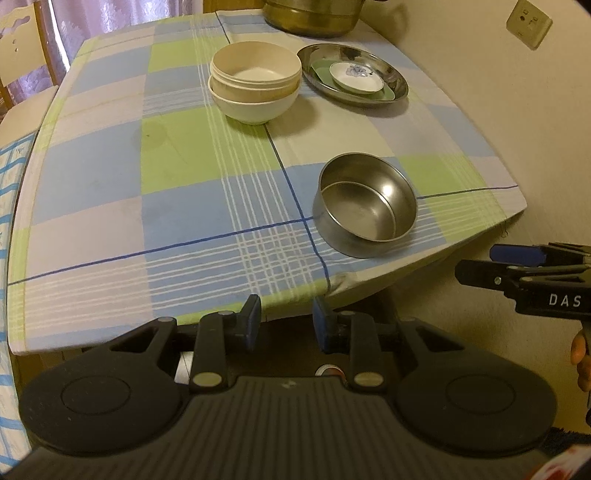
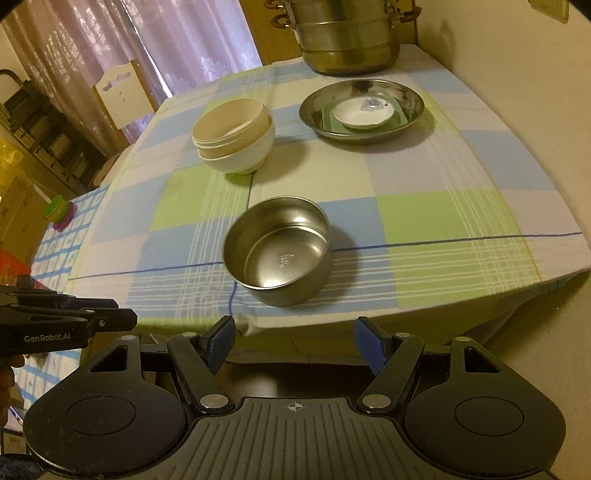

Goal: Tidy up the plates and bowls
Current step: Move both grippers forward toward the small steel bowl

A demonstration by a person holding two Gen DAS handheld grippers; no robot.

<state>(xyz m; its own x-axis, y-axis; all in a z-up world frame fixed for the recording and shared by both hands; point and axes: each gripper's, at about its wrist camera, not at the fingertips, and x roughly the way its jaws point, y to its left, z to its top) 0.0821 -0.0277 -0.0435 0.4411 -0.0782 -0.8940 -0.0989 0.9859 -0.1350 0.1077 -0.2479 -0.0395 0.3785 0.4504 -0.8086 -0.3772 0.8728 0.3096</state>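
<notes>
Left wrist view: left gripper (image 1: 286, 321) off near table edge, jaws narrowly apart, nothing btwn. Steel bowl (image 1: 365, 210) upright on checked tablecloth (image 1: 110, 206), near front-right corner, empty. Cream bowls (image 1: 255, 86) nested in a stack farther back, mid-table. Steel plate (image 1: 352, 74) just right of stack, holding green dish (image 1: 388, 94) w/ small white saucer (image 1: 356, 75) on top. Big metal pot (image 1: 314, 16) at back by wall. Right wrist view: right gripper (image 2: 295, 341) jaws wide apart, empty, short of table edge, facing steel bowl.
</notes>
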